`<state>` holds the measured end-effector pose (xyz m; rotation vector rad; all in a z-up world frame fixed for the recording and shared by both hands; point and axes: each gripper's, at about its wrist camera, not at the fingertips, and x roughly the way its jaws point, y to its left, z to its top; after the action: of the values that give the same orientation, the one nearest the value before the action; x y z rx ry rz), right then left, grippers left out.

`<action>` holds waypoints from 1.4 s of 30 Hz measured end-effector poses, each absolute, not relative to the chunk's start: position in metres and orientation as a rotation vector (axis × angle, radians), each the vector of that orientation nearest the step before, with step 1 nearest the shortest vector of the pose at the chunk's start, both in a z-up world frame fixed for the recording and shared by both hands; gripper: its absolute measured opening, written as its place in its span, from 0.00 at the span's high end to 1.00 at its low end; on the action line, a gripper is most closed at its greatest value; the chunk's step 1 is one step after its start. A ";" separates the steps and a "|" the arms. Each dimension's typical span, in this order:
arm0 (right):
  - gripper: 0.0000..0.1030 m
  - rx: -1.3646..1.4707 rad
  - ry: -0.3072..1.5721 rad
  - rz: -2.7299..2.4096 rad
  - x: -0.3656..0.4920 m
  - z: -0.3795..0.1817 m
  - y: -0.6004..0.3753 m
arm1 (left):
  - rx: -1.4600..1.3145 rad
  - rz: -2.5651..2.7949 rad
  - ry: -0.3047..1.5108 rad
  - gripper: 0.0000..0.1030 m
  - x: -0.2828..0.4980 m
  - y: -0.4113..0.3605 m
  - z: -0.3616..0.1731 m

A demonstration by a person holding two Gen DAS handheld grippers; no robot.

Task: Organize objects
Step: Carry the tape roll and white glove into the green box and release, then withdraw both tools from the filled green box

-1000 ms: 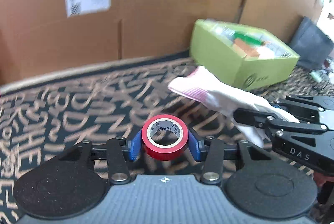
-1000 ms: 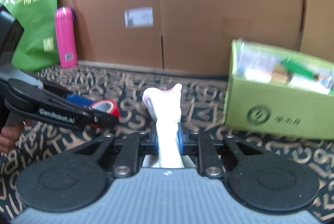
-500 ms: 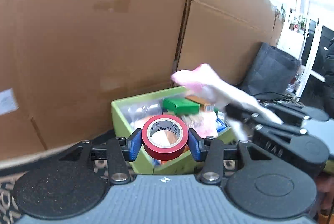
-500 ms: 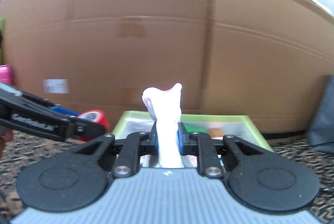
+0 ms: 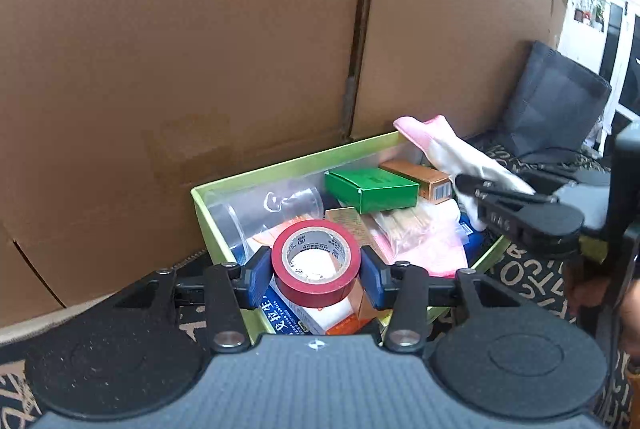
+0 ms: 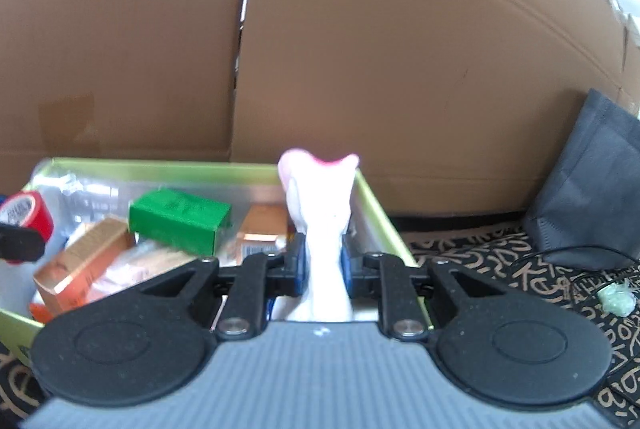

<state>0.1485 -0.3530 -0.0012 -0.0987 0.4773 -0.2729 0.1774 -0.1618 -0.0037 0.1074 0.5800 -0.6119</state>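
While tall brown cardboard panels (image 5: 200,49) stand right behind it, the open lime-green cardboard box (image 5: 280,169) holds a green carton (image 5: 370,189) and orange cartons. Over the box's right side, the right gripper (image 6: 323,261) is clamped on a white fabric glove with a pink cuff (image 6: 320,213). Over its near-left corner, the left gripper (image 5: 316,273), whose jaws have just been opening slightly, has its blue pads against a red roll of tape (image 5: 316,261).
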 end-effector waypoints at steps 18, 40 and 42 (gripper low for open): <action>0.00 -0.101 0.314 -0.188 0.038 0.035 -0.308 | -0.082 -0.452 0.502 0.03 0.096 -0.107 0.010; 0.00 -0.011 0.442 -0.193 -0.039 0.018 -0.290 | -0.038 -0.320 0.648 0.03 0.049 -0.107 -0.029; 0.00 -0.006 0.448 -0.190 -0.039 0.016 -0.289 | -0.031 -0.322 0.647 0.03 0.048 -0.108 -0.029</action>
<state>-0.0385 -0.2889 0.0162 -0.0065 0.4480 -0.1899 0.0485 -0.1081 -0.0290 -0.0309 0.6474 -0.3221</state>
